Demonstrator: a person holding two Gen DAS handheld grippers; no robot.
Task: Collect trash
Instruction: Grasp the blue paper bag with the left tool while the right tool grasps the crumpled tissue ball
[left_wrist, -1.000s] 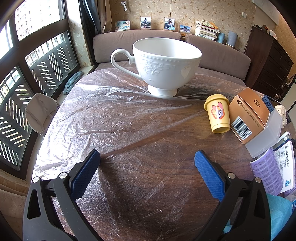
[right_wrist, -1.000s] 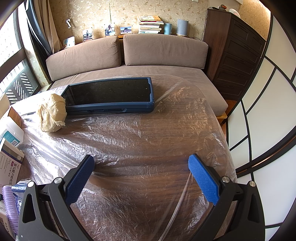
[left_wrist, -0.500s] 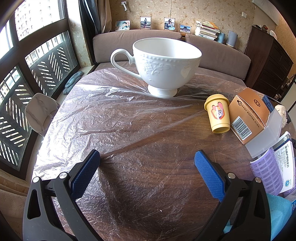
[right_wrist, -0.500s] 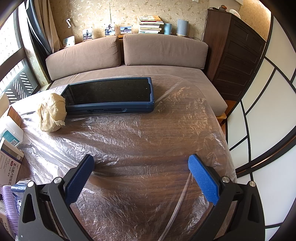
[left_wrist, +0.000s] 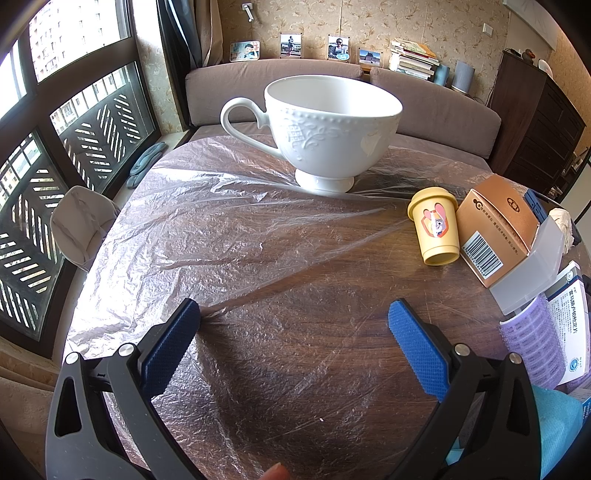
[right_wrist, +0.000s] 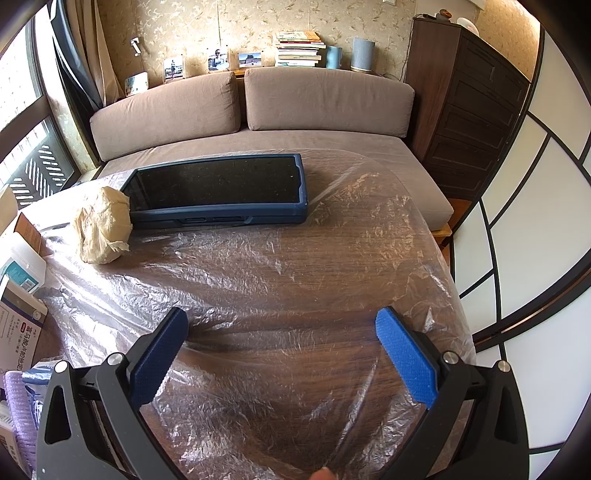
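Right wrist view: the right gripper (right_wrist: 280, 343) hangs low over a round wooden table (right_wrist: 325, 236) covered in wrinkled clear plastic sheet (right_wrist: 369, 229). Its two blue-padded jaws are spread wide and hold nothing.

The clearest piece of trash is a crumpled paper ball (right_wrist: 101, 230), beige and roughly fist-shaped, with creased folds and a loose flap at its base. It sits on the plastic toward the far left of this view, touching or almost touching the near left corner of a dark tablet (right_wrist: 218, 190) in a blue case. It is well ahead of the gripper and to its left.

In the left wrist view, the left gripper (left_wrist: 293, 345) also has its jaws spread wide and empty, over a bare stretch of the plastic. Beyond it stands a large white teacup (left_wrist: 328, 129). To the right are a small yellow cup (left_wrist: 436, 229) with a cartoon rabbit, upright, just beside an orange cardboard box (left_wrist: 495, 225) with a barcode. Further right, at the table's edge, lie a purple roll (left_wrist: 532, 347) and a printed packet (left_wrist: 569, 325). The paper ball shows here only as a pale sliver at the far right.

Judging by this, collecting appears not to have begun: nothing is gripped and no bin or bag is visible. Picking up the paper ball, and deciding which boxes count as trash, seems left to do.
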